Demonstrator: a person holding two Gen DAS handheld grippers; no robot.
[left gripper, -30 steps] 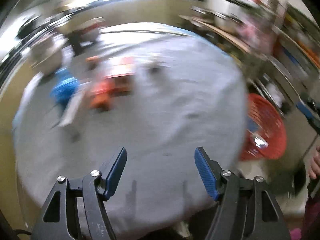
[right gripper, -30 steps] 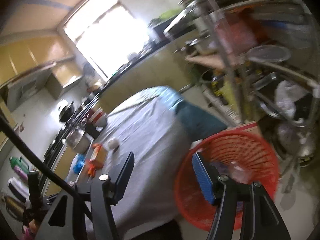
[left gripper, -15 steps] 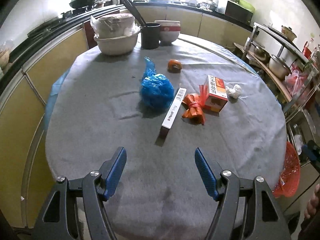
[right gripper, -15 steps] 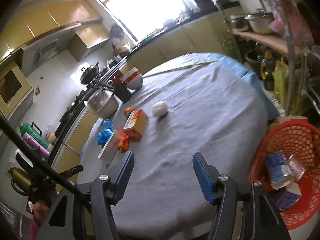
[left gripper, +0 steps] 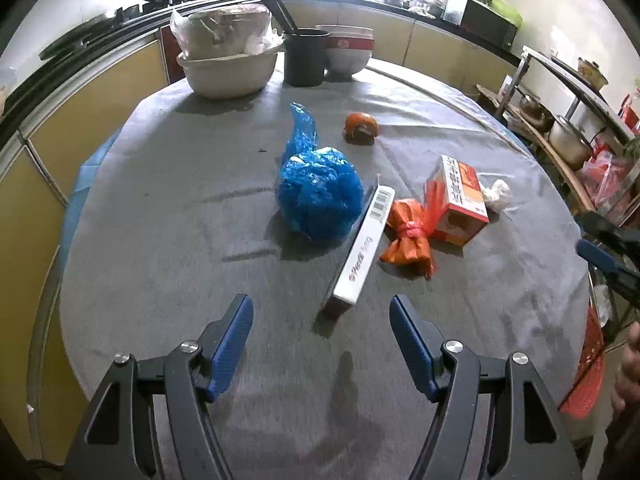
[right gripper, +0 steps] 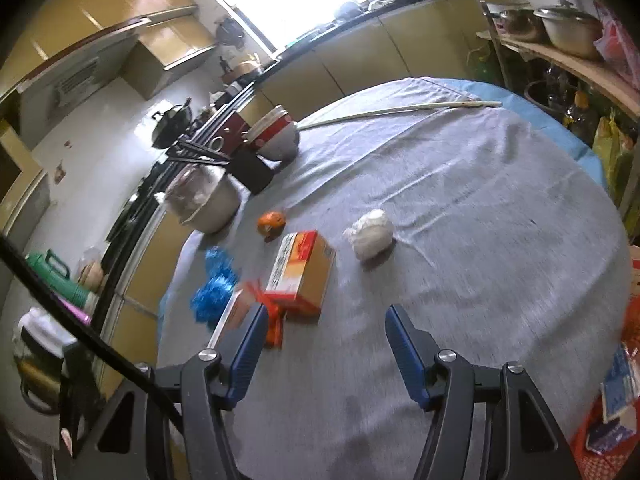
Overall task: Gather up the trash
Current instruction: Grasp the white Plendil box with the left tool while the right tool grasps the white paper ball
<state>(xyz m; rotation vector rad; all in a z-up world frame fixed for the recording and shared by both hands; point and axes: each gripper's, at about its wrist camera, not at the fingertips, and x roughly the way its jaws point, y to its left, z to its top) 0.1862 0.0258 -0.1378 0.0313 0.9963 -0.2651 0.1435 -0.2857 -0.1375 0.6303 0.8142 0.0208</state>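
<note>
Bowls and a black cup stand beyond the trash: blue bag, long box, carton. Both the left gripper and the right gripper hover over the table, tilted down, jaws apart and empty.

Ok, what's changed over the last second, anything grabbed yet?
Nothing grabbed. The right gripper swung from over the red basket to face the table's trash; the left gripper closed in toward the long white box. Both stayed open and empty, and the trash hasn't moved.
</note>
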